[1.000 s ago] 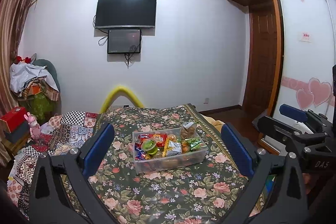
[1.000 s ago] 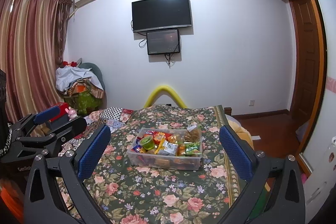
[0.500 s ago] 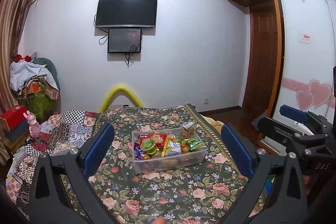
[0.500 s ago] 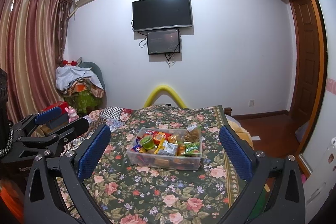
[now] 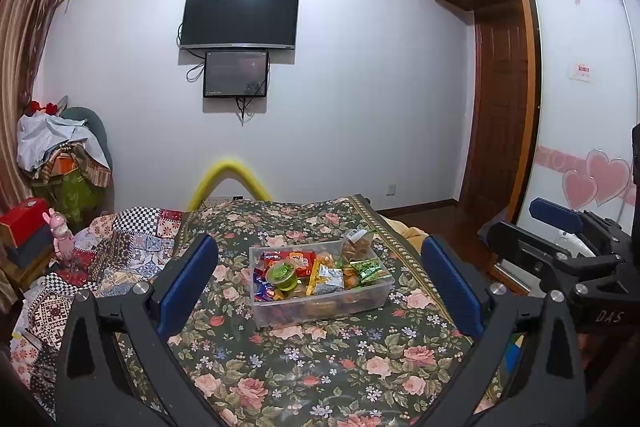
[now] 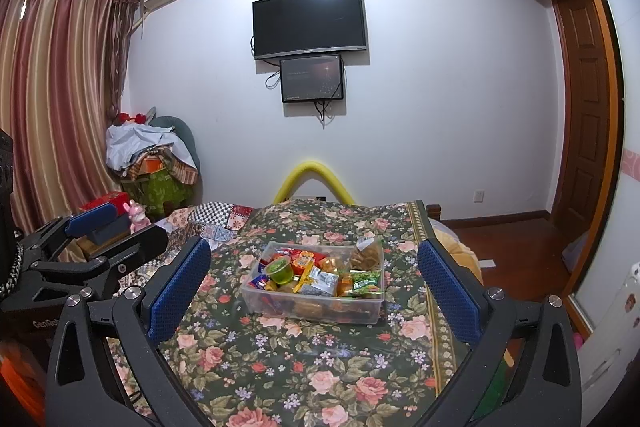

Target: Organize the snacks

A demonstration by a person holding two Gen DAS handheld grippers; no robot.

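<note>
Sitting mid-bed on the floral bedspread, the clear bin holds all visible snacks. Both hand-held grippers, left and right, stay spread apart and empty, barely shifted since a second ago. That fits either a finished tidy or one pending.

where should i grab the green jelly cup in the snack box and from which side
Grip the green jelly cup across its round rim, coming down from above. It sits upright on top of the pile near the left end of the clear box, with packets close beside it, so a sideways approach looks blocked.
</note>
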